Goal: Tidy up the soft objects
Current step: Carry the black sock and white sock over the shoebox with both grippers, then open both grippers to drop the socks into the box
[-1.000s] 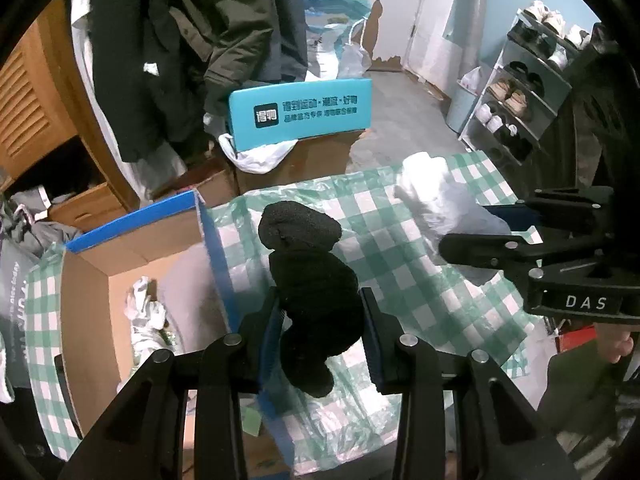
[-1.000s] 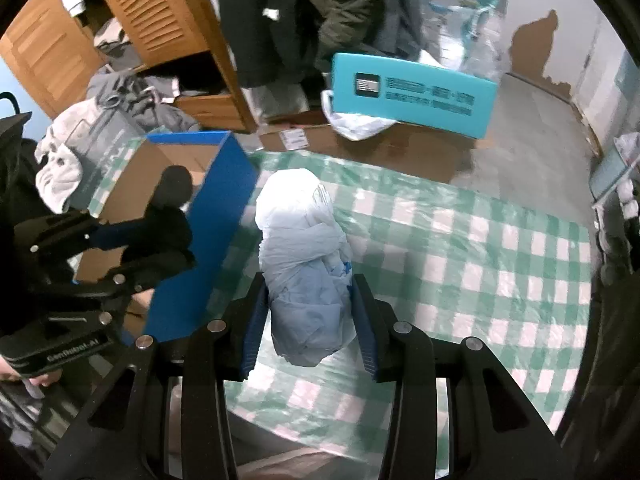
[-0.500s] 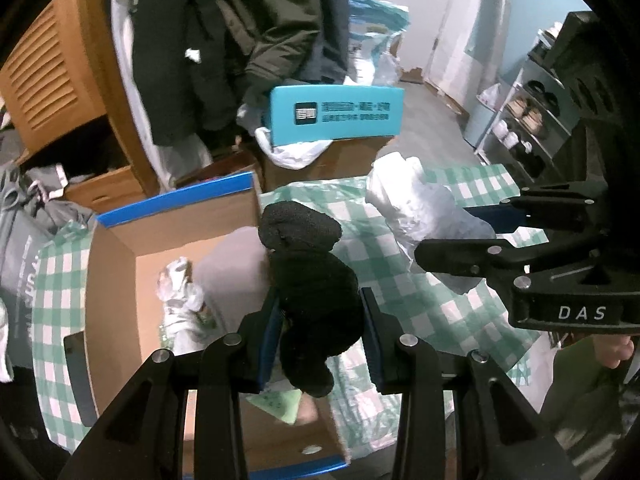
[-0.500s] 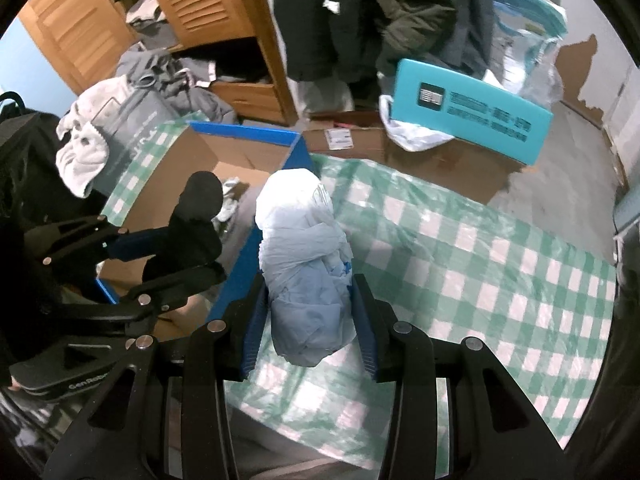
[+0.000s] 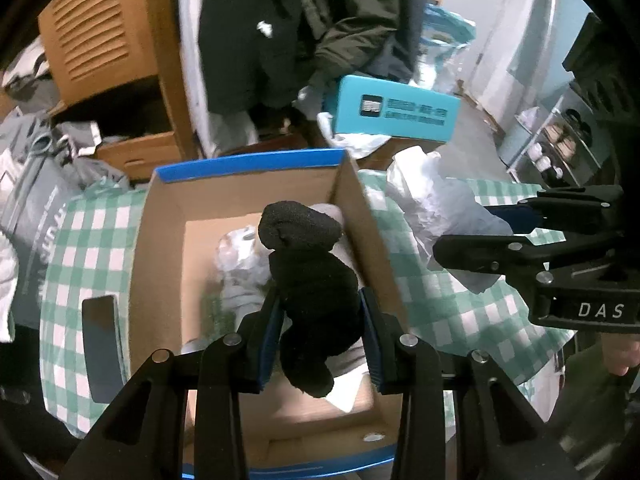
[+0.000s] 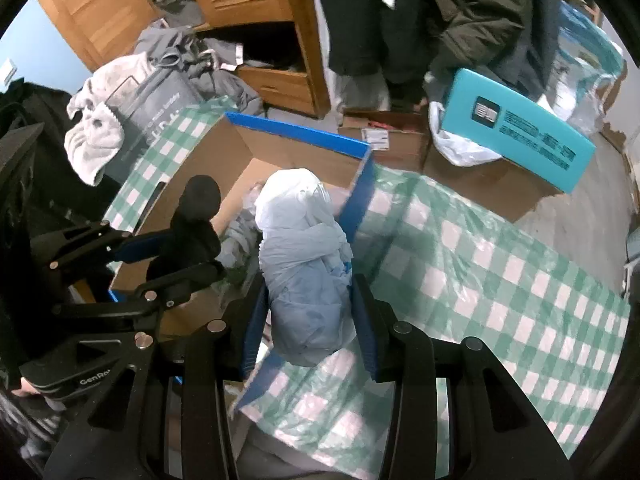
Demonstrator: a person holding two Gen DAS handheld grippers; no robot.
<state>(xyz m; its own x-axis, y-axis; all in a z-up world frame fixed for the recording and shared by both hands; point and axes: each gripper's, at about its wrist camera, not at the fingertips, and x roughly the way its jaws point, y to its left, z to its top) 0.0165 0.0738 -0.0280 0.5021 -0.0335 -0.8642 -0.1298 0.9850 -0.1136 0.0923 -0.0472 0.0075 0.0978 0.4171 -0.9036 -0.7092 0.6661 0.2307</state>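
Your left gripper [image 5: 320, 328] clamps a black knit bundle [image 5: 310, 276] w/ both blue pads, directly over the open cardboard box [image 5: 160, 264] w/ blue rim. Crumpled white and grey soft items [image 5: 240, 256] lie inside the box. At right, your right gripper [image 5: 500, 236] pinches a white plastic bag bundle [image 5: 436, 204] above the green-checked cloth [image 5: 80, 248], beside the box's right wall. Behind: a teal sign [image 5: 394, 110] on a brown carton, dark coats [image 5: 320, 20] hanging, a wooden louvred cabinet [image 5: 96, 36].

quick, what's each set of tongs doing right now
Left tongs: closed on the black sock.
Right tongs: closed on the pale blue bundle.
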